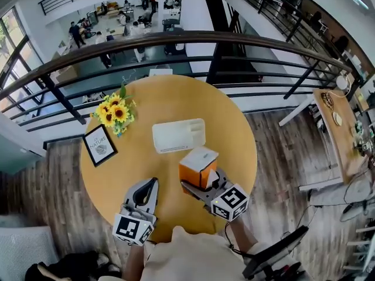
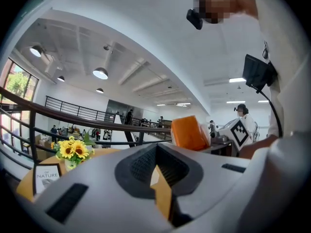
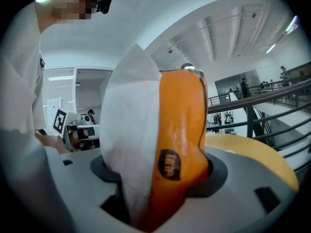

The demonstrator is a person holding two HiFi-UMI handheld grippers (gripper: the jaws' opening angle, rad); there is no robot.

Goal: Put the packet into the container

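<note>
An orange and white packet [image 1: 198,165] hangs above the near right part of the round wooden table [image 1: 234,133], with my right gripper [image 1: 196,181] shut on its lower end. In the right gripper view the packet [image 3: 165,130] stands upright between the jaws and fills the middle. A white rectangular container [image 1: 179,135] lies open-topped at the table's centre, just beyond the packet. My left gripper [image 1: 147,186] rests low over the near left of the table, its jaws together and holding nothing. From the left gripper view the packet [image 2: 189,132] shows off to the right.
A vase of sunflowers [image 1: 115,113] and a small framed sign [image 1: 99,146] stand at the table's left side. A dark metal railing [image 1: 176,40] curves behind the table, with a drop to a lower floor beyond. A wooden desk [image 1: 337,122] stands to the right.
</note>
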